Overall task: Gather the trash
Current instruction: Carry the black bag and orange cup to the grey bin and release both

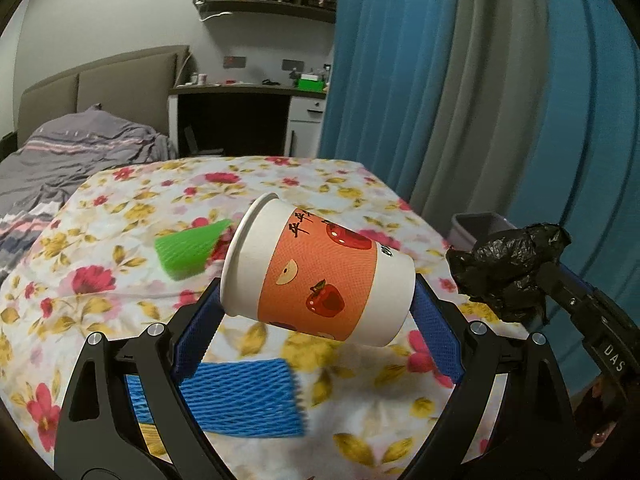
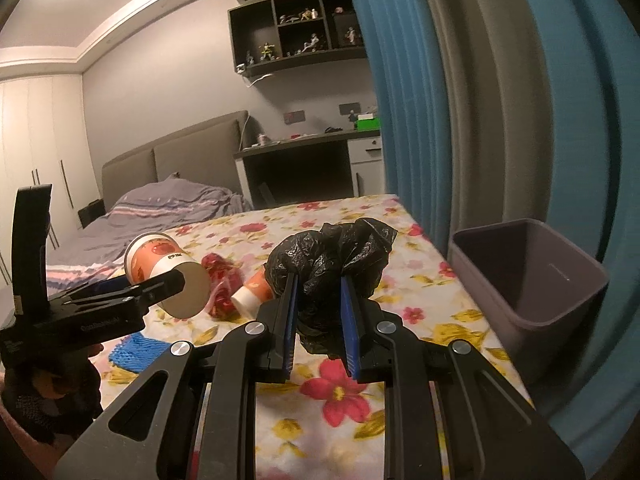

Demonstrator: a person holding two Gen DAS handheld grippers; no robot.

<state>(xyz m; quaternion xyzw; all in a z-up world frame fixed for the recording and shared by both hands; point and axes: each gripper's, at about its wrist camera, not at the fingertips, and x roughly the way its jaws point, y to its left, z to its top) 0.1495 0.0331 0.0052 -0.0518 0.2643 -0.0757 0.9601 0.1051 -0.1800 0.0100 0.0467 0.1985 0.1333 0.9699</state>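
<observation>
we see our left gripper (image 1: pixel 316 300) pinching a paper cup (image 1: pixel 316 270) printed with apples on an orange band, its fingers pressed on the rim side and the base side so the cup lies tilted on its side, lifted above the flowered counter (image 1: pixel 100 280). our right gripper (image 2: pixel 318 312) has its fingers closed on a crumpled black plastic bag (image 2: pixel 332 256), held above the counter near its right edge. just beyond that edge, beside the blue curtain (image 2: pixel 400 80), stands a grey-purple trash bin (image 2: pixel 560 312), open at the top. on the counter lie a blue foam net sleeve (image 1: pixel 244 398) below the cup, a green foam net sleeve (image 1: pixel 190 250) farther back, a red crumpled wrapper (image 2: pixel 222 290) and a second paper cup (image 2: pixel 254 292) on its side, partly hidden behind the bag.
</observation>
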